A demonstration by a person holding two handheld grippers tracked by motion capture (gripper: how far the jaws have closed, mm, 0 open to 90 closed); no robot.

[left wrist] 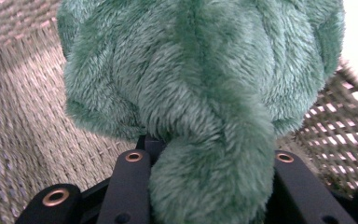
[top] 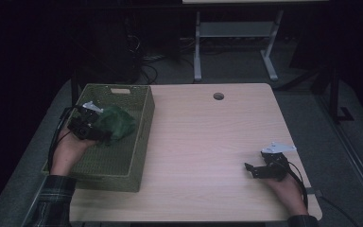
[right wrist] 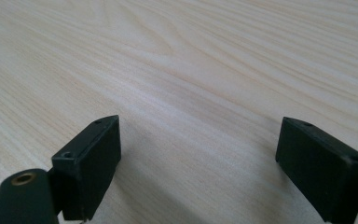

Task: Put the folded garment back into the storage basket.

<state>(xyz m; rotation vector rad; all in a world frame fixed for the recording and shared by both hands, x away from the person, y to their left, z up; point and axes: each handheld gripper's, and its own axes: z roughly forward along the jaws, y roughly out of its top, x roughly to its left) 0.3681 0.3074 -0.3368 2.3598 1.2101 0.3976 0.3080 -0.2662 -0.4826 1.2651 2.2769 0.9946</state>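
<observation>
Fuzzy green plush toy sits pinched between the jaws of the left gripper, inside the woven olive-green rectangular basket at the left end of the pale wooden table. Well apart, the right gripper rests near the table's right edge, jaws spread wide over bare wood.

plush toy is teal-green, fuzzy. basket olive-green w/ woven pattern; table pale wood grain. both grippers black (grey plate on top), sleeve dark plaid.
</observation>
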